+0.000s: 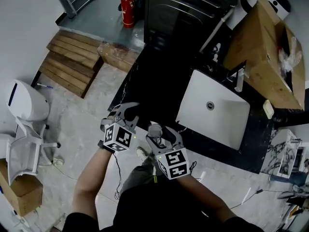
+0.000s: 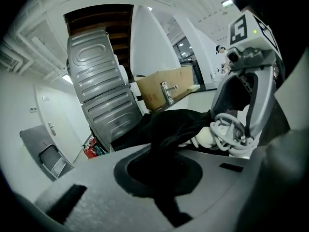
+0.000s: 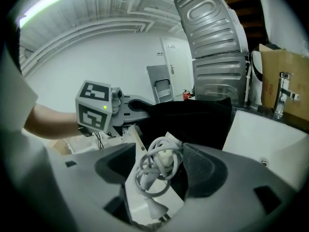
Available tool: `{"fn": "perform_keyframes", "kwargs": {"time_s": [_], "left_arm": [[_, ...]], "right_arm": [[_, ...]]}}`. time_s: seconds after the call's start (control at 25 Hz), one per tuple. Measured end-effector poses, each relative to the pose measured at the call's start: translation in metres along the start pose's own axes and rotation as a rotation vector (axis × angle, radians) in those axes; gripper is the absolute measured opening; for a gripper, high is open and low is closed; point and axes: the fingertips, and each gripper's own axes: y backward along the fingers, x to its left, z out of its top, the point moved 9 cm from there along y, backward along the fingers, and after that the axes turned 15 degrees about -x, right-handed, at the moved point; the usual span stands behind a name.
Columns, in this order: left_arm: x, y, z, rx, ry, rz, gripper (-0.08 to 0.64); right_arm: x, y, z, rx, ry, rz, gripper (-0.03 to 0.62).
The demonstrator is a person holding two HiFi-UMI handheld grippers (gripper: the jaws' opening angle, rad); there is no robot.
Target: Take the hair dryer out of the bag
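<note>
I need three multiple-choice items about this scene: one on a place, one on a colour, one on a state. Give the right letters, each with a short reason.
1. Where is the coiled white cord?
A. on the floor
B. between the jaws of the right gripper
C. on the cardboard box

2. Which colour is the sink?
A. white
B. red
C. green

3. In which state is the left gripper?
A. open and empty
B. shut on the black bag
C. shut on the faucet

Answers: 1 B, the right gripper view shows the coil between its jaws; 2 A, the basin is white against the black counter; 3 B, its jaws pinch black fabric.
</note>
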Motion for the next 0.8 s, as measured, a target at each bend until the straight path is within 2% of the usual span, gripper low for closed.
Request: {"fn": "perform_keyframes", "kwargs": {"time_s": [0.28,0.6,0.8], "left_arm": [[0.010,-0.008,0.021,-0.067,0.063,0.013,0.025],[0.010,0.000,0.022,-0.114,0.154,0.039,0.023],[0.013,0.007,0.026,-0.133,0.168,0.056,0.023]], "right_arm": [[0.001,-0.010,-0.003,0.011,-0.003,-0.050,0.308],[0.003,-0.033,-0.004,0.017,0.025,-0.120,0.334],[0.002,-0.046,-0.003,0.020,0.044,-0.154,0.344]]}}
